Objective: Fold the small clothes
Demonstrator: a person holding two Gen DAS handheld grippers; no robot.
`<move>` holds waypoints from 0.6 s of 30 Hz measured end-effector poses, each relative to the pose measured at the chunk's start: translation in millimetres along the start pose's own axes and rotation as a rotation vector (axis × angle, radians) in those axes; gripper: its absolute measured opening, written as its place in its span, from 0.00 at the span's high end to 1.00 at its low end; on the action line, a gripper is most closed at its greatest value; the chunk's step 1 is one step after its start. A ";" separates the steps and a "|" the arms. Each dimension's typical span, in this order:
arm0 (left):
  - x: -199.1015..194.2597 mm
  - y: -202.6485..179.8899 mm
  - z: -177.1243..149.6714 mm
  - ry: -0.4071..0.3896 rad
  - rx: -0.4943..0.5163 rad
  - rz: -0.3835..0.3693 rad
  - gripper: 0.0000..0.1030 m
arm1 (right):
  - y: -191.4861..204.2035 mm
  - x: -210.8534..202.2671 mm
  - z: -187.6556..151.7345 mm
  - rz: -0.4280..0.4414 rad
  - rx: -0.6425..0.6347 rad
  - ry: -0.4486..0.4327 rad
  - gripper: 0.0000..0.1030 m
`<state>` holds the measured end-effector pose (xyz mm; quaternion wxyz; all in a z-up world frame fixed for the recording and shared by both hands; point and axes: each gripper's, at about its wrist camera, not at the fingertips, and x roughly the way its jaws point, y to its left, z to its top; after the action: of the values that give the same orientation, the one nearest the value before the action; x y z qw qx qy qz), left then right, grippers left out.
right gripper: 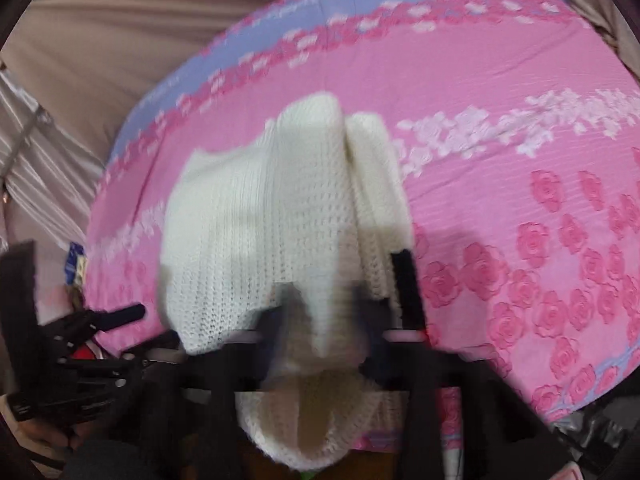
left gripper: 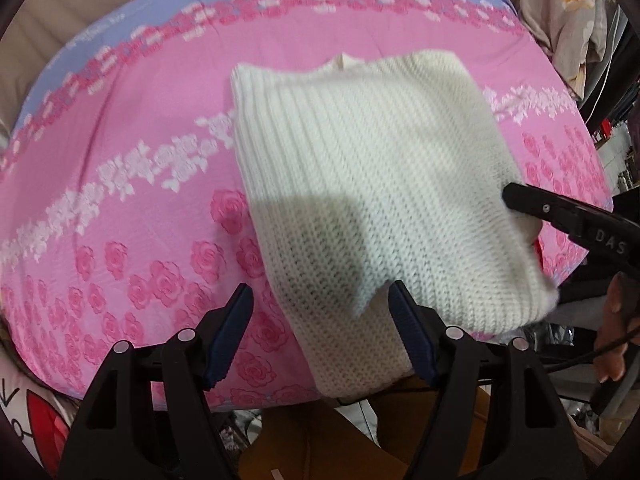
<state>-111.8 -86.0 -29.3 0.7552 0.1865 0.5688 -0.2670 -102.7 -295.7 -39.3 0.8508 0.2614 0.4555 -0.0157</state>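
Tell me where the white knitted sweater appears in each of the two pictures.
Left wrist view: the white knitted sweater fills the centre and right, lying on the pink rose bedsheet.
Right wrist view: the sweater is centre-left, hanging toward the bottom edge.
Shared landmark: the bedsheet's band of white flowers.

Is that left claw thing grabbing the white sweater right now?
No. The left gripper is open, its blue-padded fingers spread apart, with the white sweater lying unpinched between them.
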 end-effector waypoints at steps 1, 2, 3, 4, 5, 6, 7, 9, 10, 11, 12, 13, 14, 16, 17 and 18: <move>-4.5 1.3 -0.4 -0.014 0.003 0.010 0.34 | 11.9 -21.8 -0.2 0.068 -0.007 -0.067 0.91; -7.3 0.5 -1.4 -0.028 0.007 0.021 0.34 | 15.8 -45.5 6.2 0.120 -0.006 -0.136 0.91; -9.8 -0.3 -2.8 -0.039 0.012 0.036 0.34 | 13.2 -57.2 10.4 0.134 0.001 -0.169 0.91; -10.2 0.1 -3.8 -0.042 0.014 0.044 0.34 | 5.5 -65.4 14.2 0.137 0.020 -0.201 0.92; -9.4 0.5 -5.0 -0.038 0.014 0.047 0.34 | -2.9 -62.5 16.1 0.126 0.038 -0.201 0.92; -7.6 0.2 -5.1 -0.032 0.012 0.047 0.34 | -22.6 -46.0 14.6 0.064 0.057 -0.155 0.92; -5.6 0.6 -5.3 -0.022 0.010 0.050 0.34 | -34.9 -27.6 9.2 -0.006 0.055 -0.087 0.92; -2.5 2.0 -6.0 -0.009 -0.003 0.054 0.34 | -61.9 12.5 -7.6 -0.095 0.080 0.050 0.91; -2.2 2.6 -6.7 -0.007 -0.010 0.054 0.34 | -65.6 7.5 -10.8 -0.065 0.112 0.026 0.91; -2.7 3.8 -7.1 -0.009 -0.015 0.060 0.34 | -63.3 -6.0 -9.1 -0.034 0.141 0.000 0.90; -3.1 5.5 -8.1 -0.012 -0.019 0.067 0.34 | -60.0 -17.4 -7.0 -0.021 0.155 -0.026 0.89; -3.0 5.2 -9.4 -0.010 -0.024 0.069 0.34 | -55.2 -32.6 -5.6 -0.013 0.167 -0.065 0.85; -0.8 6.3 -10.2 -0.002 -0.030 0.070 0.34 | -49.4 -46.9 -5.5 0.000 0.165 -0.100 0.84; 3.5 8.1 -10.7 0.015 -0.037 0.069 0.34 | -35.3 -66.5 -9.0 0.036 0.130 -0.118 0.79; 4.7 8.4 -10.2 0.020 -0.040 0.070 0.34 | -30.3 -71.7 -13.5 0.041 0.113 -0.105 0.75; 4.9 9.0 -9.0 0.019 -0.045 0.071 0.34 | -23.5 -69.2 -22.2 0.038 0.086 -0.067 0.62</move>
<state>-112.1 -74.6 -36.7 0.7628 0.1923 0.5748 -0.2253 -166.4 -320.5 -5.2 0.8538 0.3056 0.4206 -0.0279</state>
